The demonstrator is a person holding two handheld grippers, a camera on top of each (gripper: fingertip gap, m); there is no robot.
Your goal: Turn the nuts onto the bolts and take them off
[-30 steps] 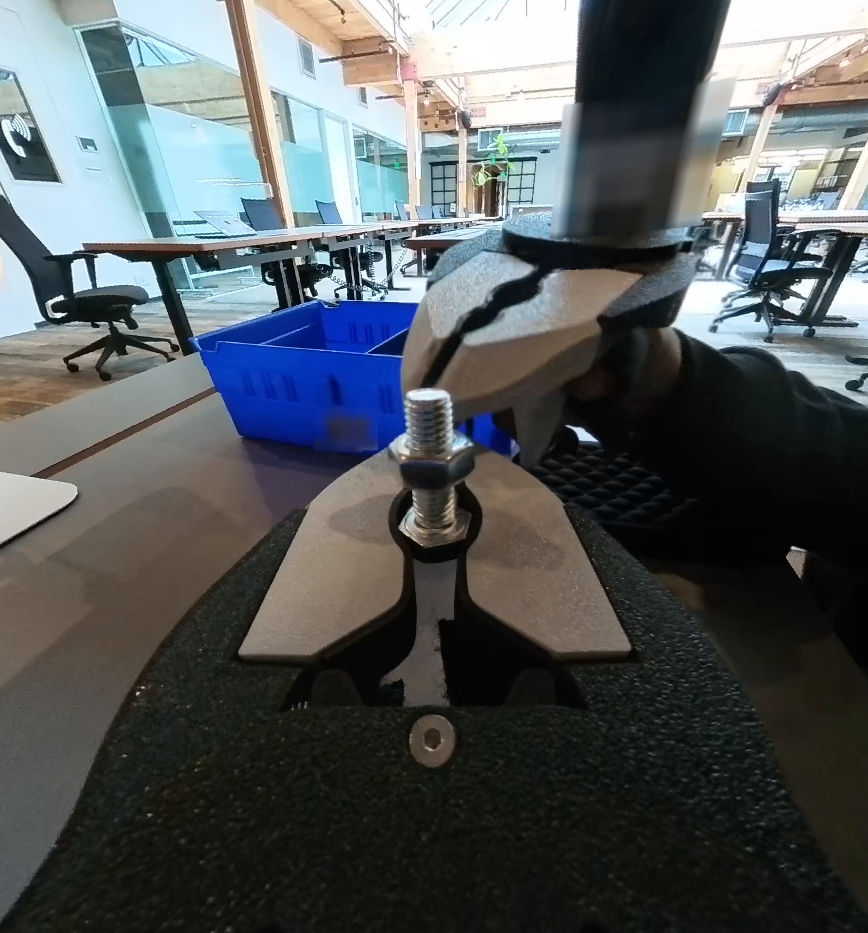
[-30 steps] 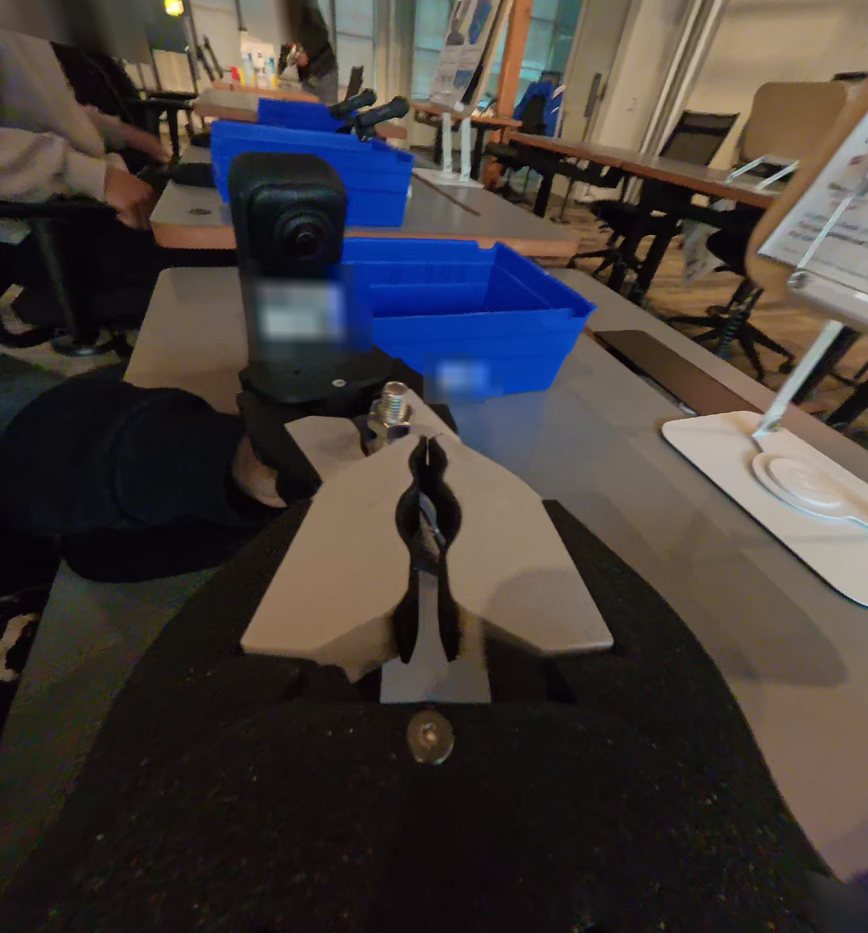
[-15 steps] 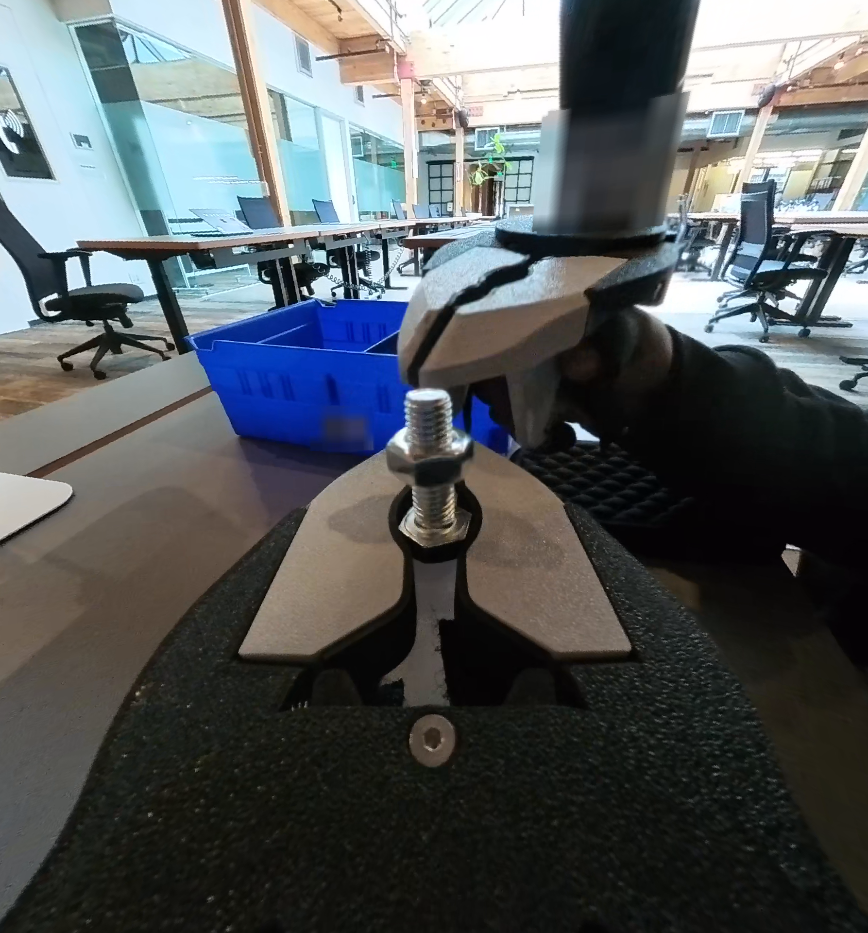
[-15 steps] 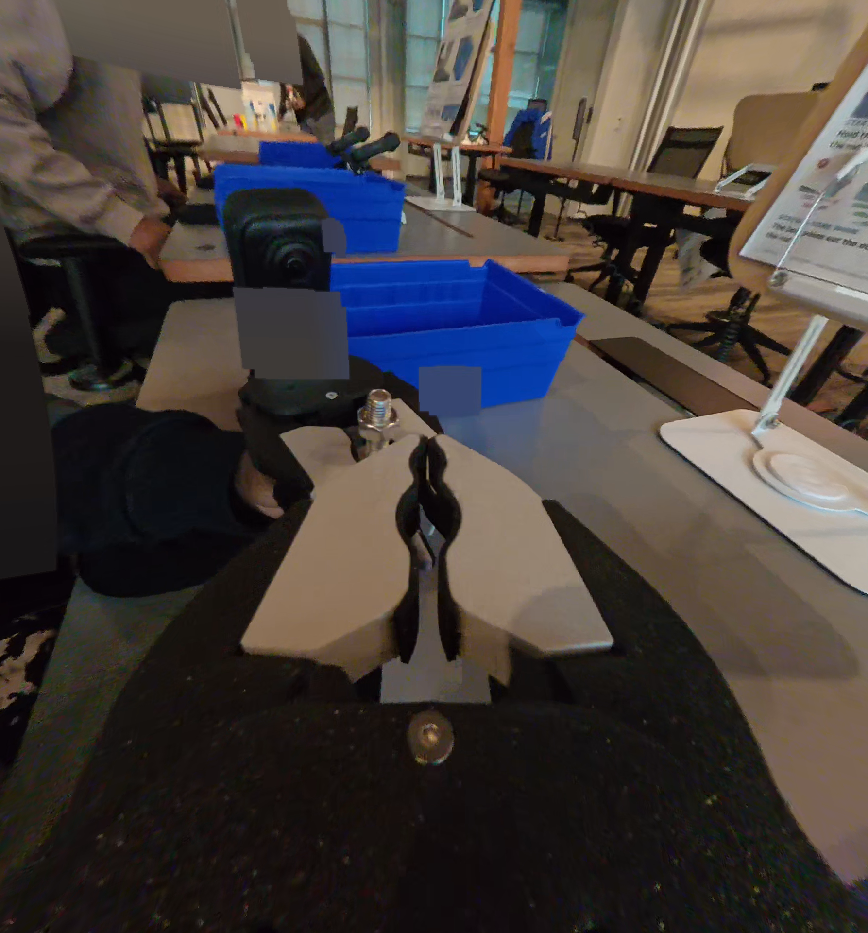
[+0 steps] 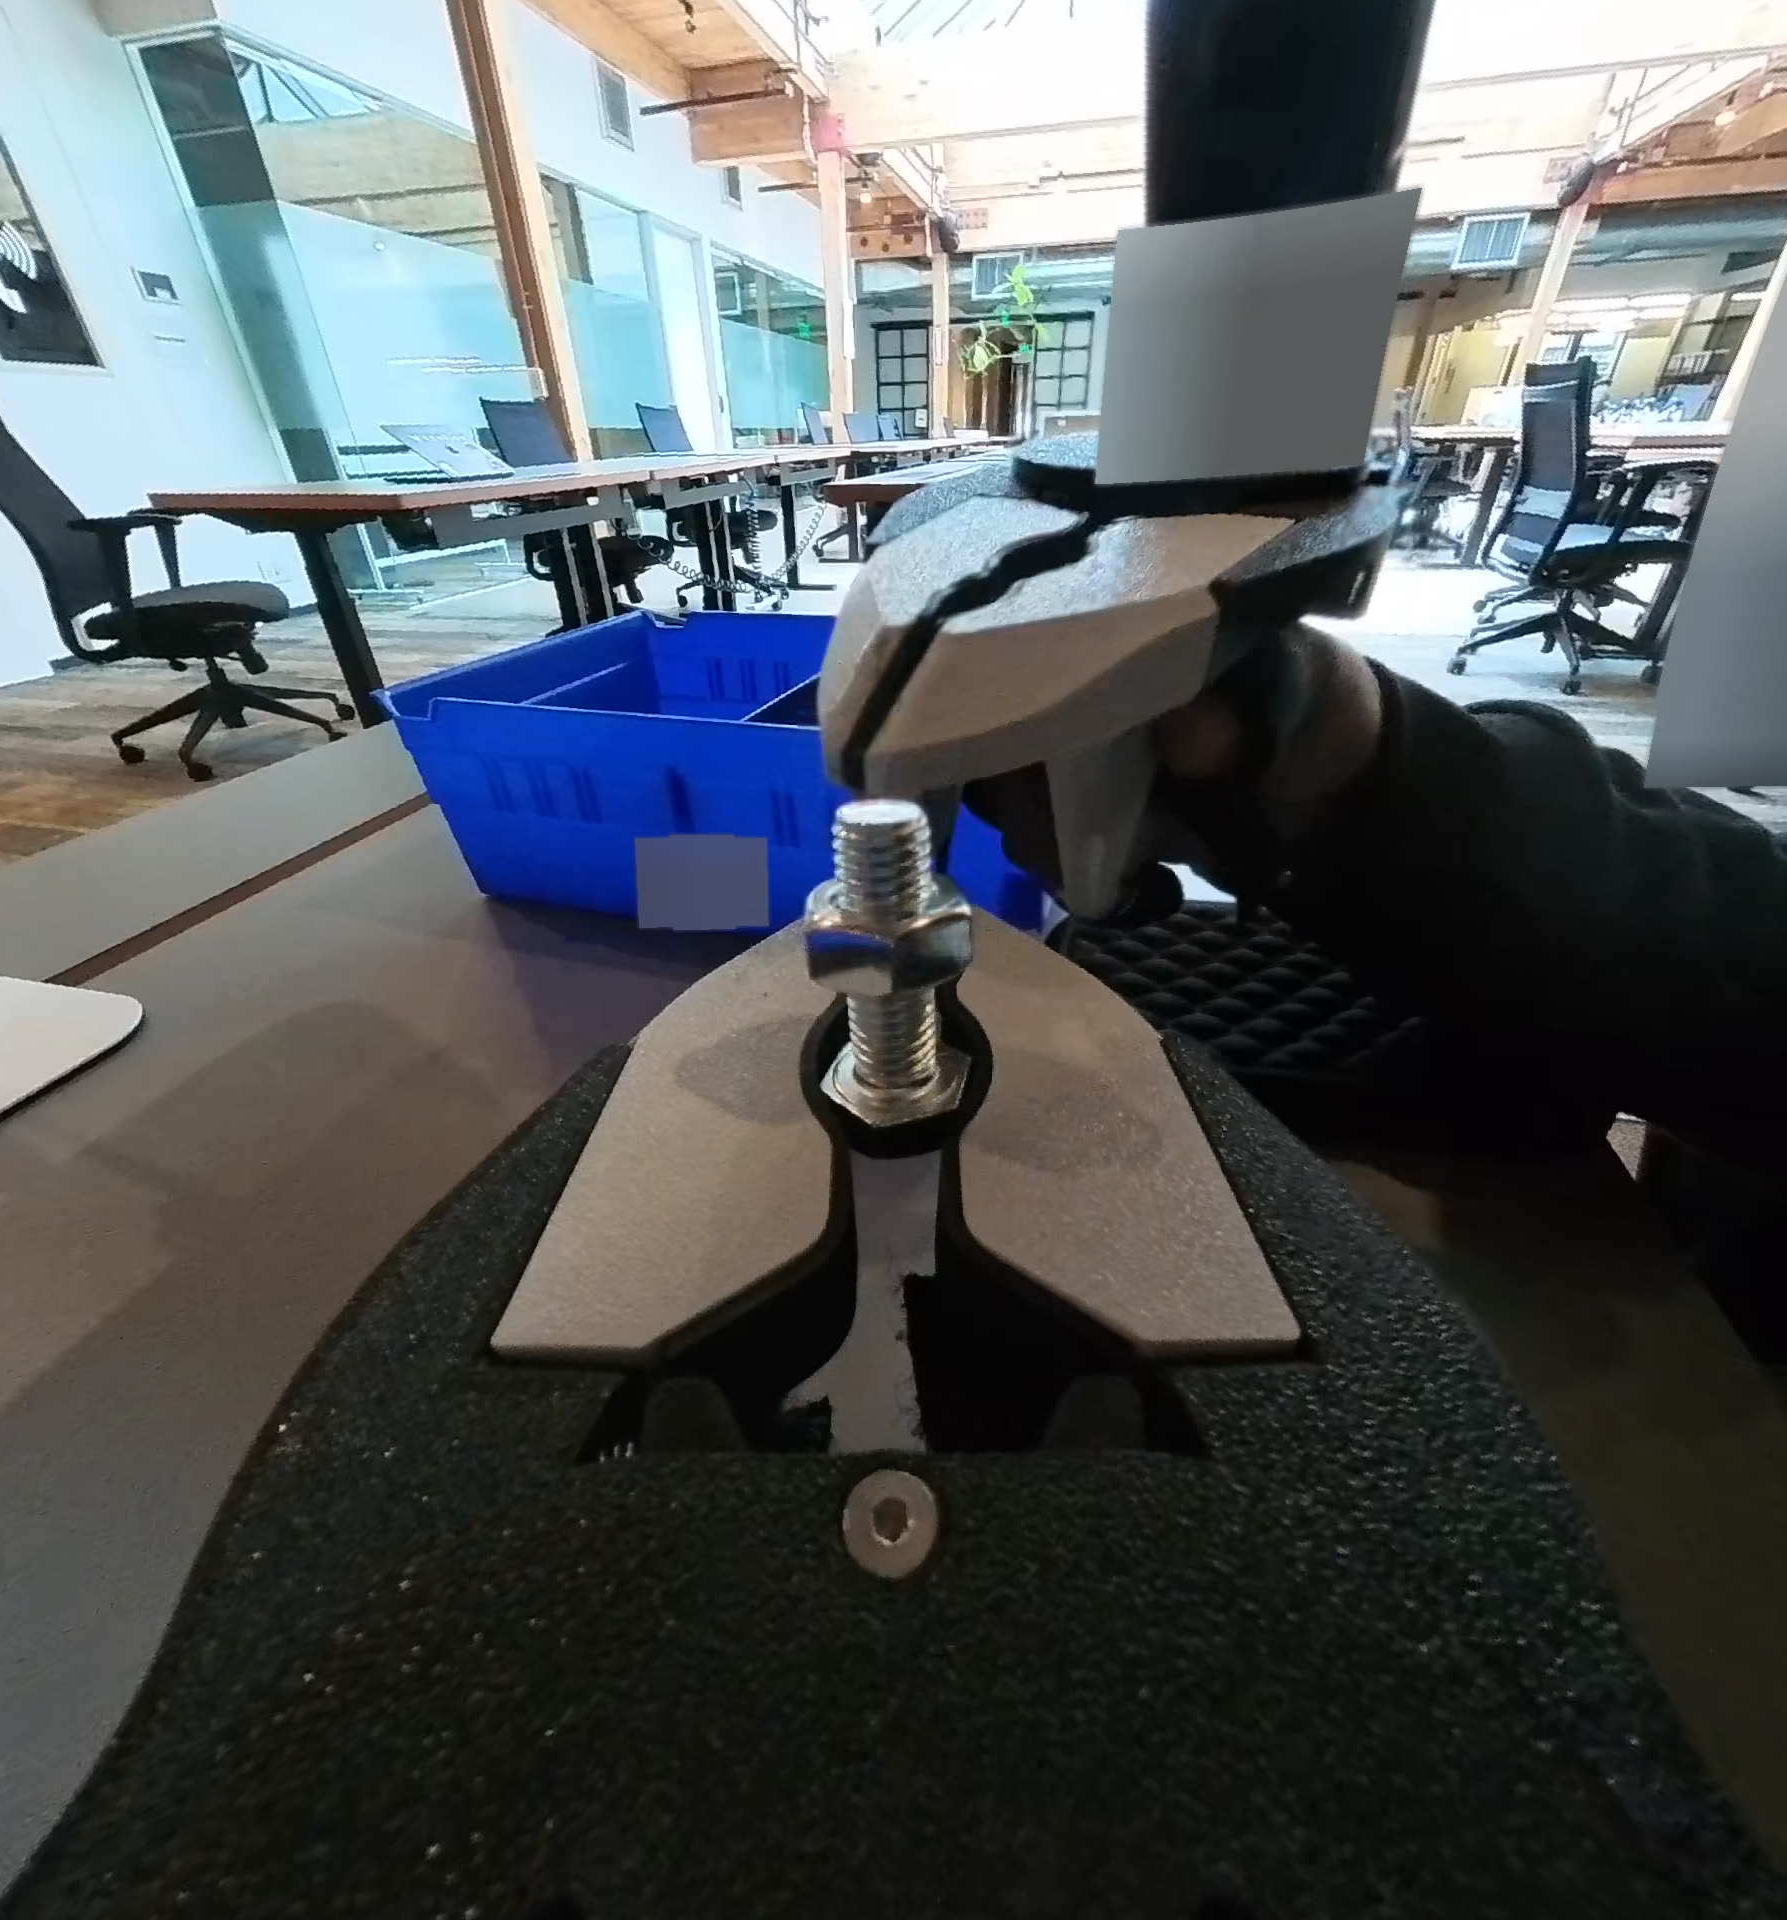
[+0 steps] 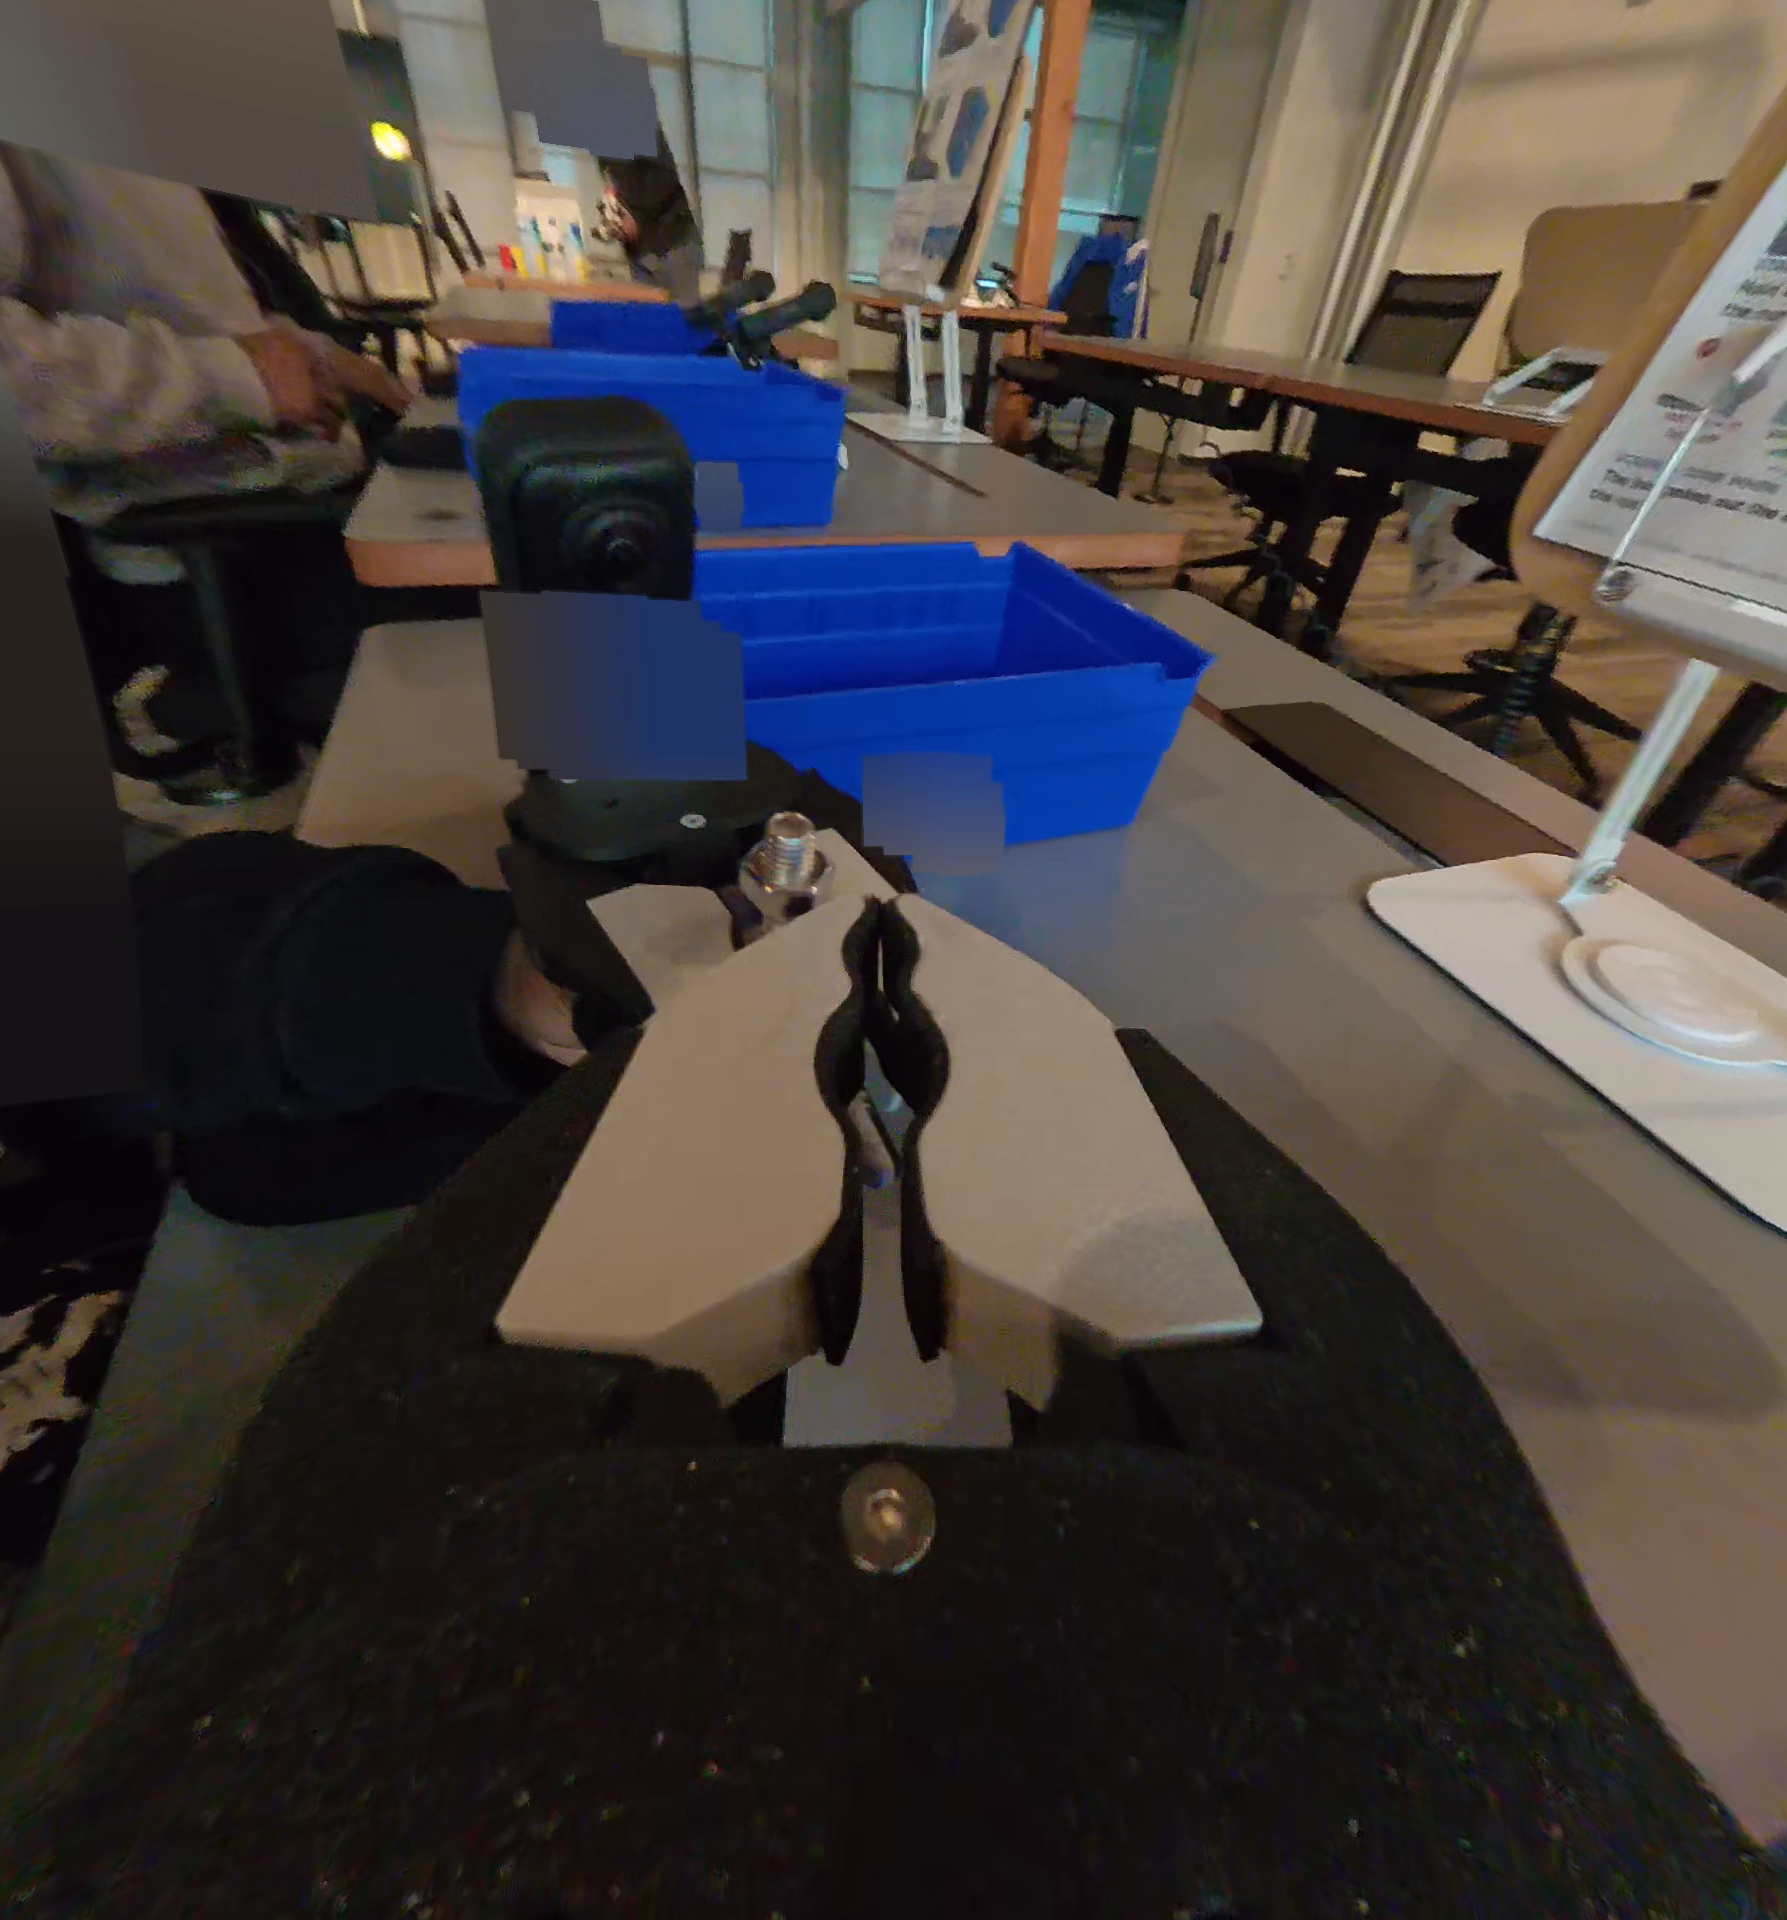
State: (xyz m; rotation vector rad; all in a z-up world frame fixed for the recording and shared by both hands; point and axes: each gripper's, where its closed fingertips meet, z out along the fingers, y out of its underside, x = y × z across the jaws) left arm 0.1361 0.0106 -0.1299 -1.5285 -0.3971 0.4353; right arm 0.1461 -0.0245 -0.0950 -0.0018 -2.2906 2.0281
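**A:** Where does the nut sit from each of my tools right now?

**B:** Your left hand-held gripper (image 5: pixel 894 1081) is clamped on the head end of the silver threaded steel bolt (image 5: pixel 884 914). The bolt stands upright between its fingertips, long axis vertical, threaded end up. The silver hexagonal steel nut (image 5: pixel 889 940) sits partway down the thread, just above those fingertips, with a few turns of thread bare above it.

**A:** And my right one?

**B:** The right hand-held gripper (image 6: pixel 881 920) has its fingers pressed together on nothing I can see. In the left wrist view it hangs above and a little beyond the bolt's tip, to its right, tips angled down, near the tip but apart from it. In its own view the bolt and nut lie straight ahead, just past its fingertips and slightly left.

**A:** So the right one is nearer for the turning.

**B:** I'd judge so. The left only holds. To grip the nut, I'd expect the right to have to part its fingers and come down level with the nut's flats, square to that vertical axis.

**A:** Anything behind it?

**B:** A blue plastic bin (image 5: pixel 598 790) rests on the grey worktop (image 5: pixel 245 1039), beyond the bolt, well apart.
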